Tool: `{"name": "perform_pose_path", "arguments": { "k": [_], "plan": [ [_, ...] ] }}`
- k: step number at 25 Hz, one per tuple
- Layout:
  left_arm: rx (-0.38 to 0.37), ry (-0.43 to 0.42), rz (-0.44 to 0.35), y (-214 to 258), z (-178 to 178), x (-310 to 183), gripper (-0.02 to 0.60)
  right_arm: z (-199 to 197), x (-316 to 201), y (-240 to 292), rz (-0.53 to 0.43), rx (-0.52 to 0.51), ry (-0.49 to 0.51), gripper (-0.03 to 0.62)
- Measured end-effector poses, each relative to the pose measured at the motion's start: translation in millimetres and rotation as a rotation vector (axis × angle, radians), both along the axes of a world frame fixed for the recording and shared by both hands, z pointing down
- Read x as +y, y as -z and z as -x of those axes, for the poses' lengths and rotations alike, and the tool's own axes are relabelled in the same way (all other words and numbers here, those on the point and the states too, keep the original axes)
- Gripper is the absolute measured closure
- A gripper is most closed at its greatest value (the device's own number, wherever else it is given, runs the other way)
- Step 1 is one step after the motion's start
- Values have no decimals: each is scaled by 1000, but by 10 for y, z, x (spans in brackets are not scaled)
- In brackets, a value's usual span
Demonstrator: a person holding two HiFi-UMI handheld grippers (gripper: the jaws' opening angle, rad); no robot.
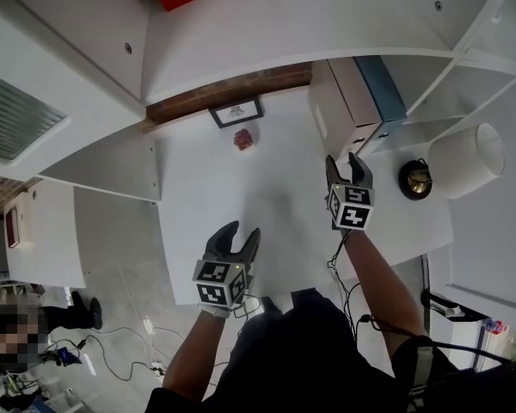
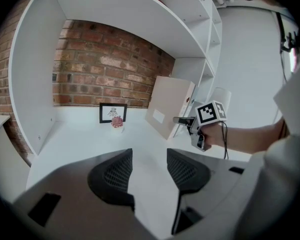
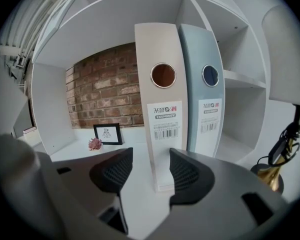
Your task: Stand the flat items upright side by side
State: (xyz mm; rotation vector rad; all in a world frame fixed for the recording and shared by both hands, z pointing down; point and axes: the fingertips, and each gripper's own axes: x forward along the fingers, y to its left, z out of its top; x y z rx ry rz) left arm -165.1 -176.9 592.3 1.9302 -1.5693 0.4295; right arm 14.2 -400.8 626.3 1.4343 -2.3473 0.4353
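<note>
Right gripper view looks straight at the task's things: a white binder (image 3: 162,114) and a blue binder (image 3: 207,99) stand upright, spines outward. Their sides touch, the blue one on the far side of the white one from the open desk. The right gripper (image 3: 150,170) points at the foot of the white binder's spine with its jaws spread and nothing clamped. The pads seem to stop just short of the spine, though the wide lens makes that gap hard to judge. The left gripper (image 2: 149,169) hangs well away from the white binder, over bare desk, its jaws also parted and empty.

As a judgement, the task looks all but done. Both files are on end and paired, and no other flat item lies on the desk in any view. At most a small squaring-up of the white binder may remain, then backing off.

The white desk (image 1: 241,188) is smooth and nearly bare. Beyond the white binder, toward the brick wall (image 3: 105,94), sit a small black picture frame (image 3: 108,133) and a pink ornament (image 3: 95,144) just in front of it. A white shelf unit (image 3: 240,79) rises behind the binders (its compartments are empty as far as shown). Past the blue binder stands a lamp (image 1: 464,157) with a white shade.
</note>
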Motion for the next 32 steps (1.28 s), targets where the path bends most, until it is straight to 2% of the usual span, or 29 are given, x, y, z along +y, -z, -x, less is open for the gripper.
{"name": "perform_pose_path", "arguments": {
  "k": [5,11,14,20,24,27,32],
  "plan": [
    [-9,8,-41,148,91,-30,367,-38,71,84,0,9,-4,367],
    [-29,32,-153,549,287,-128,377,177,443,759,-73,-60,55,425],
    [-39,41,-247,874,369,-143,391,307,647,1242,-158,-79,90,438],
    [-119,35,-448,1599,513,5,479,592,1066,2156,-390,-55,179,508],
    [-176,67,-597,2066,627,216,541,776,1409,2525,-453,-83,237,572],
    [-186,72,-682,2381,686,384,549,925,1647,2760,-483,-114,275,587],
    [-199,76,-778,2853,812,607,551,1104,1974,3164,-559,-117,309,594]
  ]
}}
